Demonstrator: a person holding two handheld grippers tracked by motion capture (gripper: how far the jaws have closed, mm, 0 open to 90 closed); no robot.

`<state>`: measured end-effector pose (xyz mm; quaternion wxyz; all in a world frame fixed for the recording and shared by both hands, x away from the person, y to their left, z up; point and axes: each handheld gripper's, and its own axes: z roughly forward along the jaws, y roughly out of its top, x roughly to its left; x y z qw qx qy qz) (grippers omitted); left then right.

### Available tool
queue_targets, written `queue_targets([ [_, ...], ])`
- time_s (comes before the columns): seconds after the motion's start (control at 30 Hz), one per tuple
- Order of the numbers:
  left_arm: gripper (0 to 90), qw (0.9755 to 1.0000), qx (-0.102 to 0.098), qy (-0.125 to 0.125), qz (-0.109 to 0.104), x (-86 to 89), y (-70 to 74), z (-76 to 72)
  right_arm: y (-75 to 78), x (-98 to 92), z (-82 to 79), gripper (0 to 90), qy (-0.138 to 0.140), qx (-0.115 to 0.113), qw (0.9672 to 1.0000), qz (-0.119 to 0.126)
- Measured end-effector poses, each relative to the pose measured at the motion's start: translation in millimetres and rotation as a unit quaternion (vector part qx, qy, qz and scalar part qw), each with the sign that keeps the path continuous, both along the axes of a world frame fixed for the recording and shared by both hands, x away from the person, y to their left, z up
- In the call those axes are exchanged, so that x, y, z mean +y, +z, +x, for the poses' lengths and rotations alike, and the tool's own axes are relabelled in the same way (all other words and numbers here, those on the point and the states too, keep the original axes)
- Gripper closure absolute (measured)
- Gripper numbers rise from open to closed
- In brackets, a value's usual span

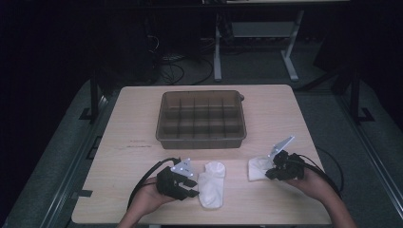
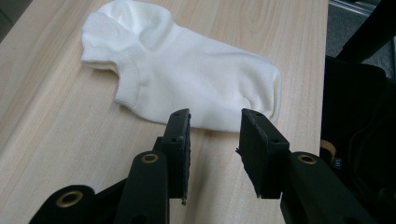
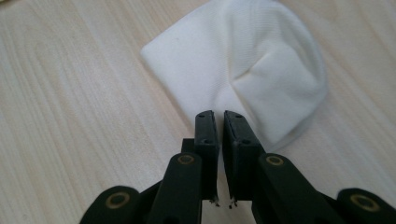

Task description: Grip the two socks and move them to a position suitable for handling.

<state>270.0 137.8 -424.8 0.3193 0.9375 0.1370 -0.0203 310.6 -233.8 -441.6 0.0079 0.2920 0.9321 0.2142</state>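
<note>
I kept the right gripper (image 3: 219,116) pinched shut on the edge of the folded white sock (image 3: 243,60) to hold it on the table (image 1: 142,137), while the left gripper (image 2: 215,122) waited open beside the flat sock (image 2: 187,74), ready to take it.

Sock, left (image 1: 211,184): white ankle sock, lying flat and full length on the table, cuff open toward the far side, toe toward the near edge. Sock, right (image 1: 259,168): white ankle sock, folded over on itself into a compact bundle, lying on the table well apart from the first.
</note>
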Motion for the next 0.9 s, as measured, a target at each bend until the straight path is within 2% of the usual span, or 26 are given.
queue_targets([
  [0.27,63.2,1.0000,0.001,0.001,0.000,0.7,-0.3,0.5,-2.6,12.1,-8.6,83.9,0.018,0.007,0.9997,0.014],
  [0.4,63.0,1.0000,0.001,0.001,0.001,1.5,-0.1,0.8,-0.2,17.4,-9.8,82.4,0.030,0.007,0.9995,0.010],
  [0.5,62.9,1.0000,0.002,0.001,0.002,1.9,-0.3,0.9,6.7,17.5,-7.2,79.7,0.026,-0.002,0.9996,0.013],
  [0.67,62.8,1.0000,0.004,0.004,0.000,2.4,-1.1,1.4,15.4,14.3,2.2,70.3,0.011,-0.021,0.9996,0.013],
  [0.9,62.7,1.0000,0.005,0.004,0.001,3.3,-1.9,2.3,13.1,11.6,11.6,62.5,0.006,-0.023,0.9997,-0.003],
])
